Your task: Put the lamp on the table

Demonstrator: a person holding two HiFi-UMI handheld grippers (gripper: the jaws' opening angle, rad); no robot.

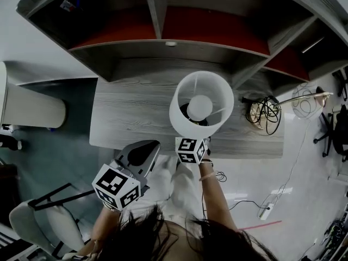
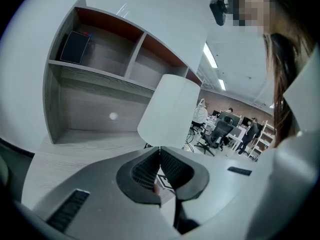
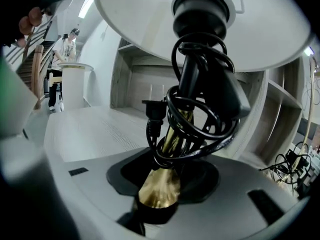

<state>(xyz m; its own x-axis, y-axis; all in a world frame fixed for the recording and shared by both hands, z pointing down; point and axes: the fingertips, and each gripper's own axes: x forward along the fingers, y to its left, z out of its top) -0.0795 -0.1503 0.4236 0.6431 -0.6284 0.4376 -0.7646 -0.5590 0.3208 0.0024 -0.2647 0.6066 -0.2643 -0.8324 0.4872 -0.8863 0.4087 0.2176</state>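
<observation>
The lamp's white shade hangs over the front edge of the grey wooden table; its foot is hidden. In the right gripper view, the brass stem stands between the jaws of my right gripper. They are open, with dark gaps on both sides of the stem. A black cord with its plug is wound round the stem. Only the right gripper's marker cube shows in the head view. My left gripper is shut on nothing, held back near the body, facing the shade.
A shelf unit with red back panels rises behind the table. A tangle of cables lies at the table's right end, beside a wire-ball lamp. A white round stand is at the left, a chair below it, and a power strip on the floor.
</observation>
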